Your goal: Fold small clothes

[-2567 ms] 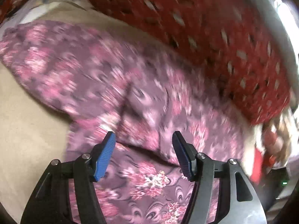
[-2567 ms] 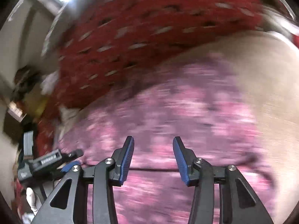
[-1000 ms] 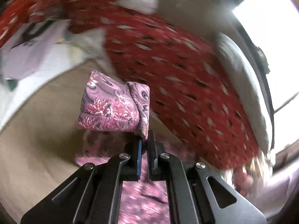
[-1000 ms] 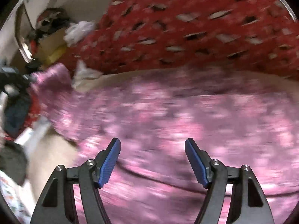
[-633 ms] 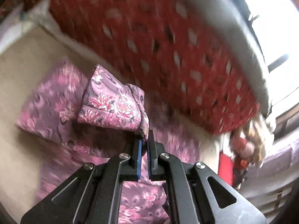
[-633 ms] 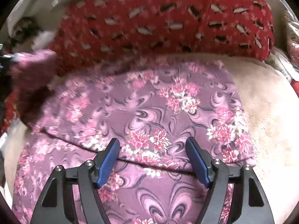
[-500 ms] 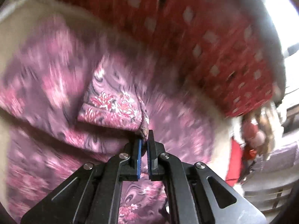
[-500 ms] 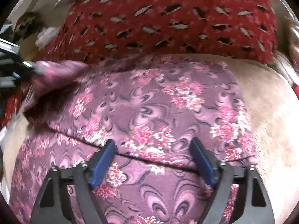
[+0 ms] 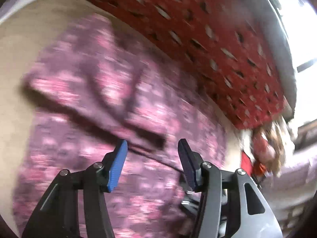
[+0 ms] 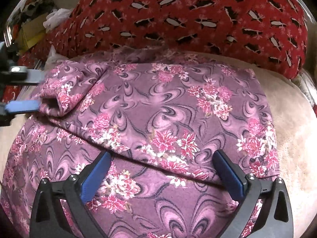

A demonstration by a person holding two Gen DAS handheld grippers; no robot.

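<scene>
A purple garment with pink flowers (image 10: 158,119) lies spread on a beige surface (image 10: 293,130), its upper part folded over the lower along a diagonal edge. A sleeve (image 10: 65,97) lies folded onto it at the left. My right gripper (image 10: 161,170) is wide open and empty just above the fold edge. My left gripper (image 9: 151,160) is open and empty over the blurred garment (image 9: 111,103); its fingers (image 10: 21,106) show at the left edge of the right wrist view, beside the sleeve cuff.
A red patterned cushion (image 10: 188,17) runs along the far side of the garment and also shows in the left wrist view (image 9: 208,39). Cluttered items (image 10: 33,27) lie at the far left. A window (image 9: 303,29) is bright at the right.
My left gripper held the sleeve cuff, carried it over the garment, then opened and let it go. The sleeve now lies on the garment. My right gripper stayed open.
</scene>
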